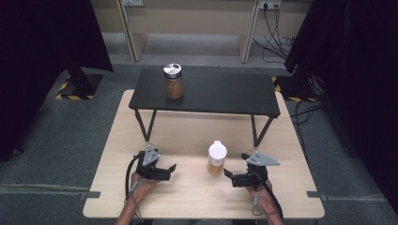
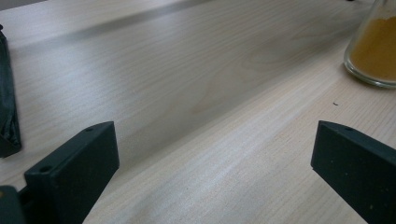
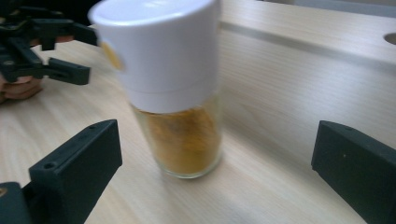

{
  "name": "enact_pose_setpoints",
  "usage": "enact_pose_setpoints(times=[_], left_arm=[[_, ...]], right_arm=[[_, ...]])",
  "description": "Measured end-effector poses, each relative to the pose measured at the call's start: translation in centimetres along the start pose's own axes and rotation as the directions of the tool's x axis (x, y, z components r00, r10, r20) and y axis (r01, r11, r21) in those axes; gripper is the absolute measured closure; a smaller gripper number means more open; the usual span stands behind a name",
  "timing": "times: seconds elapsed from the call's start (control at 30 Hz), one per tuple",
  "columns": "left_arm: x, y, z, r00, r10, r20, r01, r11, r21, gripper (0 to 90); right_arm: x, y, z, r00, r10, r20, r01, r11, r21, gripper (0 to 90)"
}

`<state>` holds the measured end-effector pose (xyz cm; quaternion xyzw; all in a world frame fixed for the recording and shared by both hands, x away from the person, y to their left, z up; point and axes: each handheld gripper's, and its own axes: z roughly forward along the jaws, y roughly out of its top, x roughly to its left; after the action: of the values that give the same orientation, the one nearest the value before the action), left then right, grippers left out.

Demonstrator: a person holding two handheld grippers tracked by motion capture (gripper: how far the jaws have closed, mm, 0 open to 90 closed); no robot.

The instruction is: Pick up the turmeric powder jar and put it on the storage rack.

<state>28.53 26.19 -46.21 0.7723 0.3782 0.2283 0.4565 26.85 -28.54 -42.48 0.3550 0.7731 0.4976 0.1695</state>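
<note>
The right gripper (image 3: 212,177), fingers spread, is lining up on the white-capped spice jar (image 3: 180,93) standing just ahead between them, seemingly needing a short advance and squeeze, while the left gripper (image 2: 212,177) is waiting spread wide beside it.

A: What is seen along the left gripper (image 2: 212,154)?

B: Its two black jaws are held wide apart, and nothing is gripped between them. Bare pale wooden table (image 2: 196,84) is seen in the gap.

A: And at the edges?

B: At the upper right, the base of a glass jar (image 2: 373,51) with orange-yellow powder is seen standing on the wood, beyond the right jaw. At the left edge a dark object (image 2: 7,102) is cut off; possibly a shelf leg.
</note>
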Motion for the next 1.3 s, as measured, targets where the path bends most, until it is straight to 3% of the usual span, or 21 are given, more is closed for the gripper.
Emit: enact_pose_setpoints(times=[0.4, 0.6, 0.7, 1.03, 1.13, 1.3], left_arm=[[0.0, 0.0, 0.0, 1.0, 0.006, 0.0, -0.006, 1.0, 0.002, 0.0], [0.0, 0.0, 0.0, 1.0, 0.005, 0.0, -0.005, 1.0, 0.002, 0.1], [0.0, 0.0, 0.0, 1.0, 0.005, 0.001, -0.005, 1.0, 0.002, 0.1], [0.0, 0.0, 0.0, 1.0, 0.004, 0.001, -0.004, 1.0, 0.002, 0.1], [0.0, 0.0, 0.0, 1.0, 0.004, 0.002, -0.004, 1.0, 0.001, 0.2], [0.2, 0.0, 0.0, 0.9999, -0.01, 0.007, 0.01, 0.9999, -0.002, 0.2]], right_arm=[[2.2, 0.1, -0.2, 0.9991, -0.029, 0.03, 0.03, 0.999, -0.026, 1.6], [3.0, 0.6, 0.9, 0.9975, -0.067, 0.024, 0.068, 0.997, -0.034, 2.4], [3.4, 0.6, 1.7, 0.9962, -0.074, 0.046, 0.075, 0.996, -0.04, 4.3], [3.8, 0.9, 3.8, 0.9963, -0.063, 0.059, 0.067, 0.996, -0.061, 8.6], [4.3, 1.1, 4.3, 0.9939, -0.065, 0.089, 0.07, 0.996, -0.053, 9.9], [3.4, 1.2, 5.1, 0.9959, -0.042, 0.08, 0.046, 0.998, -0.045, 10.4]])
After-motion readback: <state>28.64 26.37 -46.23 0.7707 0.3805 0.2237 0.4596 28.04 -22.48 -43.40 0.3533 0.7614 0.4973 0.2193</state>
